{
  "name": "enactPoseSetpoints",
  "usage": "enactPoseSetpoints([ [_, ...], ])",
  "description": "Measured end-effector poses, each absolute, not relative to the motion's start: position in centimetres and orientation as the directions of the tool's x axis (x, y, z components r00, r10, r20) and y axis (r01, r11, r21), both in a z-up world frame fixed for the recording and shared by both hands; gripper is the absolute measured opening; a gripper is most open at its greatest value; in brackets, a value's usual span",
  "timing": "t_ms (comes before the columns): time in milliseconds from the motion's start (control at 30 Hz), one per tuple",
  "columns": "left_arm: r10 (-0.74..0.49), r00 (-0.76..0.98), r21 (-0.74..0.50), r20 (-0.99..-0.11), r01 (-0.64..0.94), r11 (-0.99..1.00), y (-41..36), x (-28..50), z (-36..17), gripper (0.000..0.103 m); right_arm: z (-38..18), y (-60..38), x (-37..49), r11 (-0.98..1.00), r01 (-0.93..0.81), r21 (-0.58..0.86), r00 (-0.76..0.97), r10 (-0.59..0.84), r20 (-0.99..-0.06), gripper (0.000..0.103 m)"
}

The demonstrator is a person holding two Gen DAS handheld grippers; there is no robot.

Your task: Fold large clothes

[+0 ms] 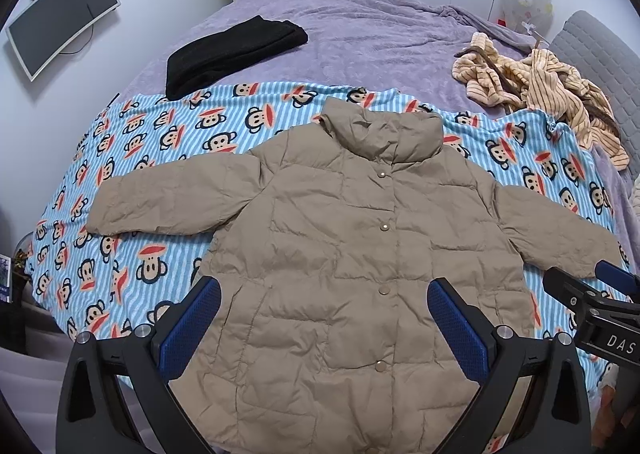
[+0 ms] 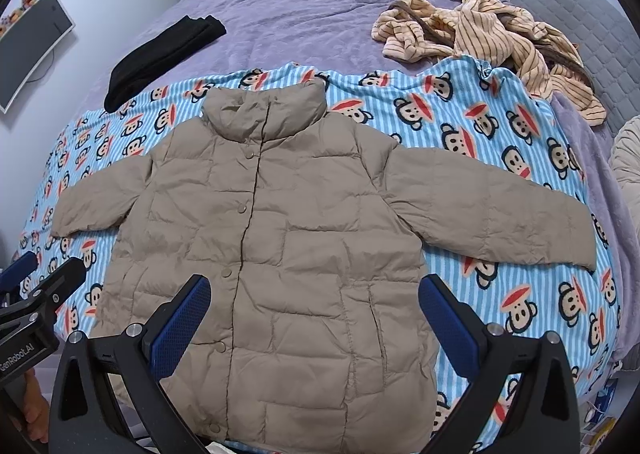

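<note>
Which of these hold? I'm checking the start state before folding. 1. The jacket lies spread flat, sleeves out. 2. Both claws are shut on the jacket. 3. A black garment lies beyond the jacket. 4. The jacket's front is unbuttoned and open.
1. True: the tan jacket lies flat on the monkey-print blanket, sleeves out.
2. False: the left claw and right claw are open, holding nothing.
3. True: a black garment lies on the purple bedspread.
4. False: the front is snapped closed.
</note>
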State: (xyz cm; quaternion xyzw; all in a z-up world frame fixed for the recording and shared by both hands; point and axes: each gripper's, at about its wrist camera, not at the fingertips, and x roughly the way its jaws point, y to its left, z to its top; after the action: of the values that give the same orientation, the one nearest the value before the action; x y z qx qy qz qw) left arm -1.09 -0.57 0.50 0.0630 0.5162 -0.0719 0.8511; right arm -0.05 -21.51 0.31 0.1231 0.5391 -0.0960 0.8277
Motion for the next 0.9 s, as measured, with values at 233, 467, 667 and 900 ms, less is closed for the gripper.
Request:
enactPoseSetpoints([
  [233, -0.059, 0.455, 0.031, -0.889, 0.187, 0.982, -0.7, -1.22, 0.4, 0.103, 0.23, -21.75, -0.24, 0.954, 0.284, 0.1, 0.402, -0.024, -0.915, 0.103],
  [467, -0.059, 0.455, 0.031, -0.888, 0.186, 0.982, -0.68, -1.18, 0.4, 0.103, 0.21, -21.79, -0.23, 0.952, 0.289, 0.101, 0.402, -0.025, -0.915, 0.103],
  [667, -0.059, 0.455, 0.031, -0.889, 0.188, 0.982, -0.61, -1.1, 0.45, 0.103, 0.21, -21.8, -0.14, 0.952, 0.289, 0.1, 0.401, -0.026, -0.916, 0.103],
  [900, -0.06, 0.454, 0.03, -0.889, 0.188, 0.982, -0.57, -1.04, 0.48, 0.103, 0.21, -21.9, -0.13, 0.952, 0.29, 0.101, 0.4, -0.025, -0.916, 0.103],
])
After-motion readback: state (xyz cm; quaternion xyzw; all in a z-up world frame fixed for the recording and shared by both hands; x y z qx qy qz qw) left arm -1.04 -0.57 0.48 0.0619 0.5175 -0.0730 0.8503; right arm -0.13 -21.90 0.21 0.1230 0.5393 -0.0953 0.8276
